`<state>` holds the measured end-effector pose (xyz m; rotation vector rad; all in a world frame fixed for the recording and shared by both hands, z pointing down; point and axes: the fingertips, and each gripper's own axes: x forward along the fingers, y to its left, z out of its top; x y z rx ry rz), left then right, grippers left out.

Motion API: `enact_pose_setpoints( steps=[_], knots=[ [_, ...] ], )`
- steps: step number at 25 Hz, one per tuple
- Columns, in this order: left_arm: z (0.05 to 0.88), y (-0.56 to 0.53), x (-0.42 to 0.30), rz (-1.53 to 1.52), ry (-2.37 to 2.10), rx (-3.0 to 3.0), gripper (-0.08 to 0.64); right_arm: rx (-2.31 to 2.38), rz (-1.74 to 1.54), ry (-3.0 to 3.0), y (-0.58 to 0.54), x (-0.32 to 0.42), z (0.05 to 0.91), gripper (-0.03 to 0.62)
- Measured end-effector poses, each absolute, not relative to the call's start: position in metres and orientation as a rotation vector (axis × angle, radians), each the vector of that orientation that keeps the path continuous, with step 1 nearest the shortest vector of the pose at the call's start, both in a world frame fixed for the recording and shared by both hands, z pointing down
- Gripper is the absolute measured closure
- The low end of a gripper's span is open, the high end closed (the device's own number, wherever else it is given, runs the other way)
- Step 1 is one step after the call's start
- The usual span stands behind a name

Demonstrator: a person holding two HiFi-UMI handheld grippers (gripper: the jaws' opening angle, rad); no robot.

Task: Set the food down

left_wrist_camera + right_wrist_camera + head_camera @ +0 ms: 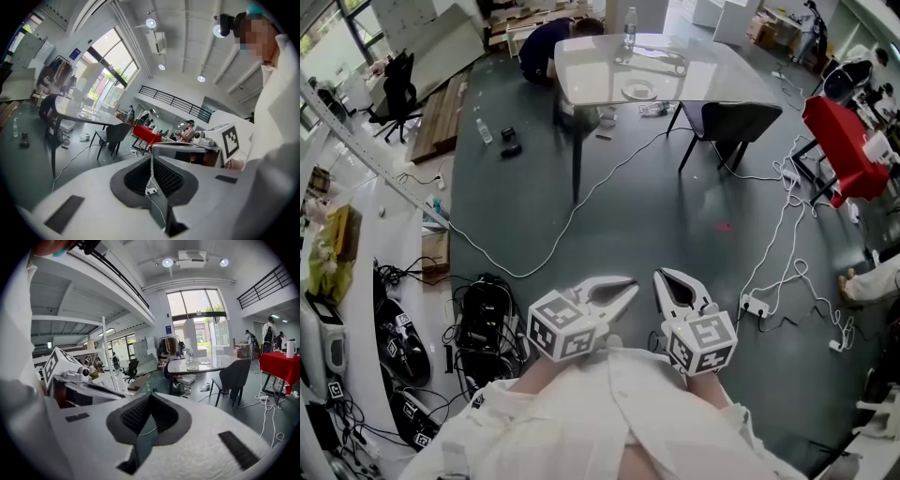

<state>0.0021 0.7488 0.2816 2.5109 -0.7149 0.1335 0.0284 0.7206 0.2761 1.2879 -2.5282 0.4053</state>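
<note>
I hold both grippers close to my body, over the dark floor. The left gripper has its jaws together with nothing between them. Beside it, the right gripper is likewise shut and empty. No food shows in either gripper. Far ahead stands a glossy white table with a white plate and a clear water bottle on it. What lies on the plate is too small to tell.
A dark chair stands at the table's right. A person in dark clothes crouches behind its left end. A red-covered table is at the right. White cables and a power strip cross the floor. Black cases lie at my left.
</note>
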Motion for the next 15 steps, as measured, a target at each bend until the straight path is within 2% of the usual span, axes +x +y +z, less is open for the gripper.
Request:
enact_pose_setpoints(
  steps=[15],
  knots=[
    [0.2884, 0.741, -0.0031, 0.143, -0.675, 2.511, 0.532, 1.357, 0.445, -2.545, 0.7161, 0.0298, 0.2751, 0.591]
  ],
)
